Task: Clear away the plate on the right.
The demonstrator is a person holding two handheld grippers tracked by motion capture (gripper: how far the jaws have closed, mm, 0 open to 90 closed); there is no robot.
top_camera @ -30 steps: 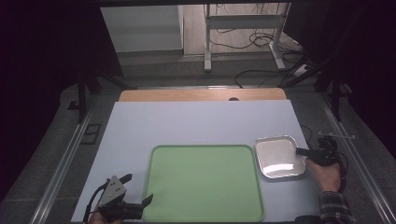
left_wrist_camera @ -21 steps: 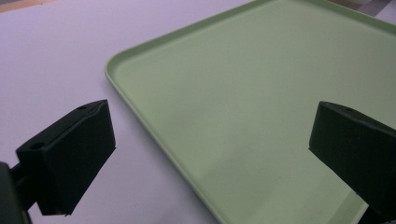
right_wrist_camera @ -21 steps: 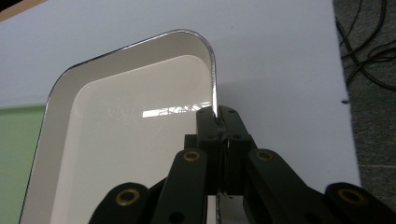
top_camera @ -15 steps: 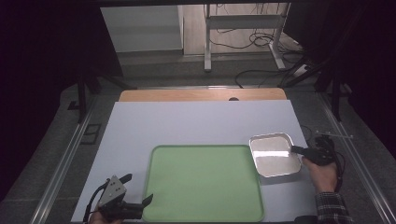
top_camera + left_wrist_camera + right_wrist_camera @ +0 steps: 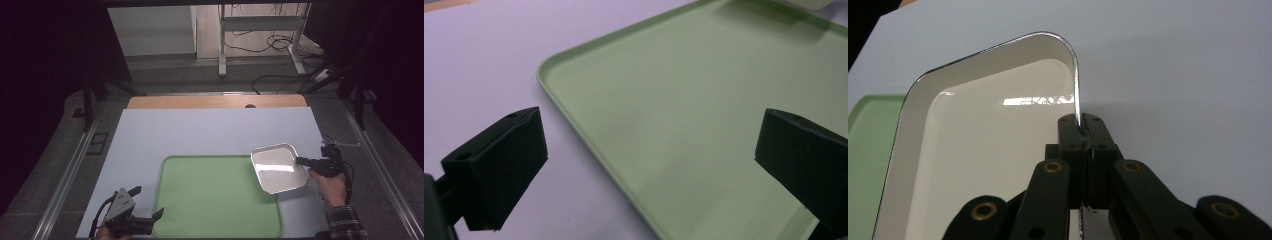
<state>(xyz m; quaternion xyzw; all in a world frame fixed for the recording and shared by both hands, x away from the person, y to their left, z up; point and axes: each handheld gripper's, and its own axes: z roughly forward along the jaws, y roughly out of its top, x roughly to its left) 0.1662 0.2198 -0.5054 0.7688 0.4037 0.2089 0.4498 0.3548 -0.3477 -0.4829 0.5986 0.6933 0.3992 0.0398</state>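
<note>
The right claw (image 5: 1081, 131) pinches the thin right rim of the white enamel pan (image 5: 277, 168), which overhangs the green tray (image 5: 215, 200) at the counter's right; it looks stiff, light and slick, best gripped at that rim.

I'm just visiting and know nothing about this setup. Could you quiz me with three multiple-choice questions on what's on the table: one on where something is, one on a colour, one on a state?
1. Where does the metal pan lie?
A. On the tray's left edge
B. Over the tray's right edge
C. On the wooden strip

2. What colour is the tray?
A. Green
B. Red
C. Blue

3. How does the right gripper stand?
A. Wide open, holding nothing
B. Shut on the tray
C. Shut on the pan's rim

Answers: 1 B, the pan overlaps the tray's far right corner. 2 A, it is pale green. 3 C, its jaws pinch the pan's rim.
</note>
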